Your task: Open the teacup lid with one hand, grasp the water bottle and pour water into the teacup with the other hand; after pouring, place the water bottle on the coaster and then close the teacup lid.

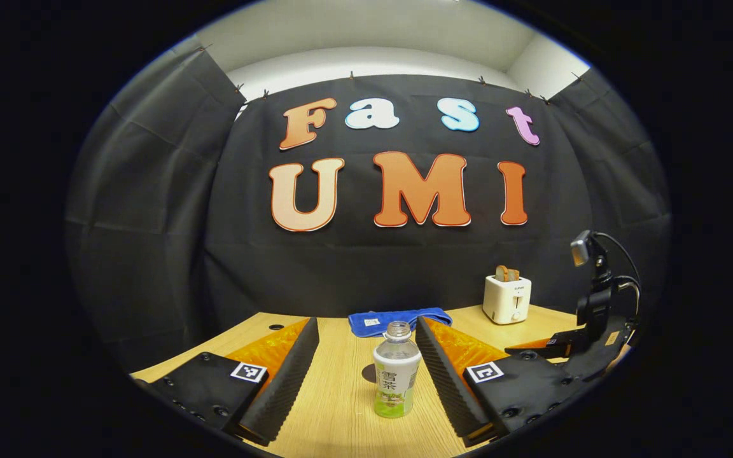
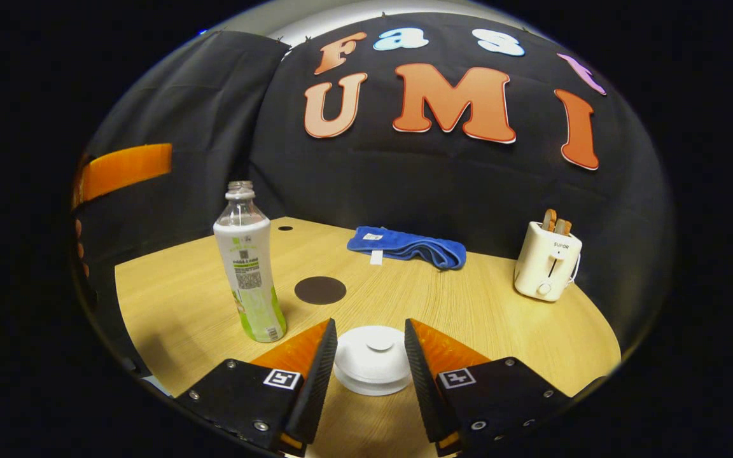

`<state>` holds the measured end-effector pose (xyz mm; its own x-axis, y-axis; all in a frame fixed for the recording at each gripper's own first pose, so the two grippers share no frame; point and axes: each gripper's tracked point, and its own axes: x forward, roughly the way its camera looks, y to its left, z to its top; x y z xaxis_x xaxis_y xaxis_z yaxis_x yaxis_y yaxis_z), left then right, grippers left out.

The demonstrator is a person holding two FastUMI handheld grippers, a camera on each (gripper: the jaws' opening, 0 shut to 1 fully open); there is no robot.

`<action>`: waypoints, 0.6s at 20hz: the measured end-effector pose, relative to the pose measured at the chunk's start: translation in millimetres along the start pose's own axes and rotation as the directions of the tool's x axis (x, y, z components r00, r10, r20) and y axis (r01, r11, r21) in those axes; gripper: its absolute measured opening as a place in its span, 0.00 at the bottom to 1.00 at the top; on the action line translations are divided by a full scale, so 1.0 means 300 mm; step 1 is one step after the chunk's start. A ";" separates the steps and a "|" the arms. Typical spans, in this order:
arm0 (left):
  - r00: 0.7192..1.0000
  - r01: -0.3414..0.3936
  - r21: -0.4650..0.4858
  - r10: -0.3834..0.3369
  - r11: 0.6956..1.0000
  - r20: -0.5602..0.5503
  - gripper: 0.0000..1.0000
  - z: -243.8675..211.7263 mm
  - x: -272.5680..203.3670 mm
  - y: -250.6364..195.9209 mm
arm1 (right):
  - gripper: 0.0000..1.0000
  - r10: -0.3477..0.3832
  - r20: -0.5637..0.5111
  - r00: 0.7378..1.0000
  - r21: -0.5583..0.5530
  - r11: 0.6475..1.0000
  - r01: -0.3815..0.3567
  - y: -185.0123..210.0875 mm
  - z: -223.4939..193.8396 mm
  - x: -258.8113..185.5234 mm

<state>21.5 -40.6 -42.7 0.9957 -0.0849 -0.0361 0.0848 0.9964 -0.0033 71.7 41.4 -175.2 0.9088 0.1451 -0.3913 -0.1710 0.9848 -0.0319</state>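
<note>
Bottle (image 1: 396,376) between tool (image 1: 366,375) fingers (uncapped)

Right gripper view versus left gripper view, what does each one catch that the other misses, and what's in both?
Right gripper view alone: the white teacup lid sitting between its open tongs.

Left gripper view alone: the other gripper, off to the right over the table edge.

Shared: the uncapped water bottle standing upright, the dark round coaster beside it, the folded blue towel, the white toaster and the wooden table.

Left gripper (image 1: 366,369): black ribbed pads, orange fingers, square markers.
</note>
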 end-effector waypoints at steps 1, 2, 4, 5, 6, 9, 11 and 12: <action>1.000 0.004 -0.001 -0.004 1.000 -0.002 0.98 -0.006 0.002 -0.008 | 0.64 0.001 -0.007 1.000 0.004 1.000 -0.001 0.002 -0.006 0.011; 1.000 0.008 0.000 -0.008 1.000 -0.007 0.98 -0.012 0.007 -0.016 | 0.60 0.006 -0.013 1.000 0.007 1.000 -0.006 0.005 -0.013 0.020; 1.000 0.015 0.005 -0.015 1.000 -0.018 0.98 -0.033 0.020 -0.026 | 0.54 0.027 -0.018 0.999 0.008 1.000 -0.027 0.011 -0.020 0.037; 1.000 0.019 0.008 -0.019 1.000 -0.024 0.98 -0.040 0.022 -0.030 | 0.51 0.029 -0.017 0.999 0.008 1.000 -0.029 0.007 -0.016 0.044; 0.999 0.022 0.010 -0.022 1.000 -0.027 0.98 -0.043 0.026 -0.034 | 0.49 0.028 -0.016 0.999 0.005 1.000 -0.028 0.000 -0.019 0.050; 0.999 0.024 0.015 -0.023 1.000 -0.033 0.98 -0.050 0.036 -0.033 | 0.40 0.021 -0.042 0.999 0.009 1.000 -0.021 -0.015 -0.041 0.080; 0.999 0.025 0.015 -0.024 1.000 -0.033 0.98 -0.052 0.036 -0.038 | 0.34 0.032 -0.044 0.999 0.018 0.999 -0.031 -0.006 -0.040 0.087; 0.999 0.026 0.014 -0.026 1.000 -0.035 0.98 -0.053 0.041 -0.038 | 0.37 0.035 -0.044 0.998 0.014 0.999 -0.034 -0.003 -0.039 0.090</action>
<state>32.1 -53.0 -59.1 0.9914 -0.1104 -0.0705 0.1114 0.9937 0.0102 91.9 43.4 -196.5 0.8846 0.1747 -0.4324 -0.1967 0.9805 -0.0061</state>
